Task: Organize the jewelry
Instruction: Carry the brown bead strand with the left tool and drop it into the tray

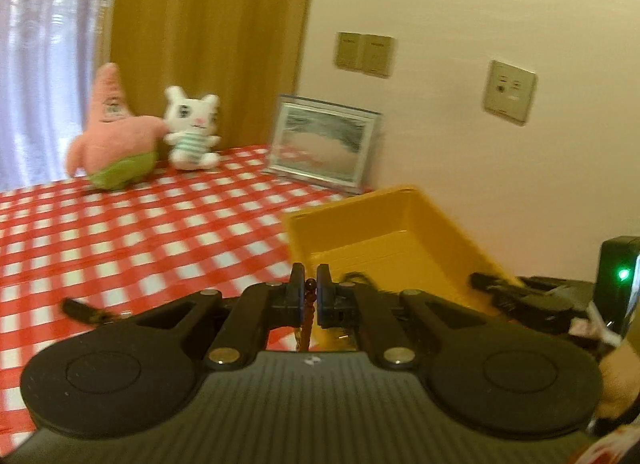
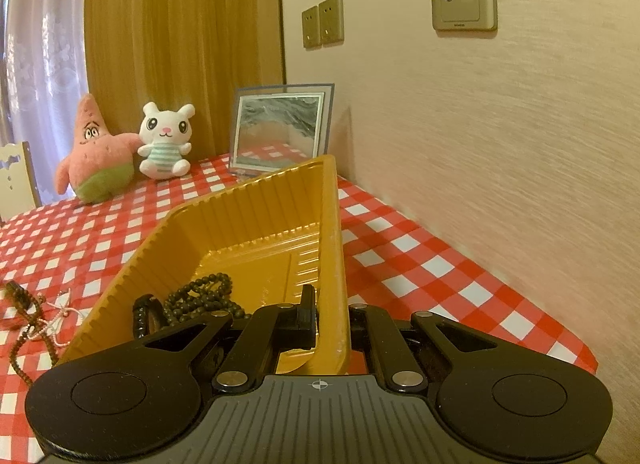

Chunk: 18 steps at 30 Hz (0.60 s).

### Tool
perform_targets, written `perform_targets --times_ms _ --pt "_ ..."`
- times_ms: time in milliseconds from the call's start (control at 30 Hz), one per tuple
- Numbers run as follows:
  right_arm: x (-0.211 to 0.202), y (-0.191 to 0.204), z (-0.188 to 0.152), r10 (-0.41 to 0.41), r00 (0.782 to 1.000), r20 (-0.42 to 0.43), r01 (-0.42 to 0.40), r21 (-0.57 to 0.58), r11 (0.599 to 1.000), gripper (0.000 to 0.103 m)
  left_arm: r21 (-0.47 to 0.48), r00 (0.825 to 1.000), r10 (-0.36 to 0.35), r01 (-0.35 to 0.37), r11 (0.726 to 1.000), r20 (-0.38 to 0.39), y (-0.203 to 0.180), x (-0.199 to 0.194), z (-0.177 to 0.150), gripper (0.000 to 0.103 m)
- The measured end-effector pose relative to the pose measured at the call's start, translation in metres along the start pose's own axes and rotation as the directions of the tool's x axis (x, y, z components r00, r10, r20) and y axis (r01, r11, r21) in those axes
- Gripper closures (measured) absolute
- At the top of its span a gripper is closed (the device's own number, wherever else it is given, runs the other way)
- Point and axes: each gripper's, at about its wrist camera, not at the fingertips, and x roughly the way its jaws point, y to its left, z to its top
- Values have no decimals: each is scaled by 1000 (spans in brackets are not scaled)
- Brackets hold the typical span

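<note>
My left gripper (image 1: 311, 291) is shut on a string of dark red-brown beads (image 1: 307, 316) that hangs down between its fingers, just at the near left corner of the yellow tray (image 1: 384, 224). My right gripper (image 2: 332, 316) is shut on the right wall of the yellow tray (image 2: 256, 216), with one finger inside and one outside. Inside the tray lie a dark bead necklace (image 2: 200, 300) and a black bracelet (image 2: 144, 314). More brown beads with a pale cord (image 2: 28, 316) lie on the cloth left of the tray.
The table has a red and white checked cloth (image 2: 400, 248). At the back stand a pink star plush (image 2: 94, 152), a white bunny plush (image 2: 166, 140) and a framed picture (image 2: 280, 128). The wall (image 2: 500, 144) runs close along the right. A dark item (image 1: 86, 310) lies on the cloth at left.
</note>
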Motion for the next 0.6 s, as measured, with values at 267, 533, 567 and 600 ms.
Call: perform_targets --times_ms 267,533,567,600 --pt "0 -2 -1 7 1000 -1 -7 2 1000 98 -27 992 -75 73 997 -101 -26 46 -11 98" --pt "0 -2 -1 -4 1000 3 4 -3 1000 98 -14 981 -75 74 997 -176 -34 64 -25 95" --pt "0 -2 -1 -12 1000 7 12 -4 1000 98 -13 982 -75 74 997 -173 -33 63 -24 95" --pt "-1 -2 -1 -17 1000 10 17 -5 1000 98 -16 984 -69 67 998 -166 -32 60 -24 94"
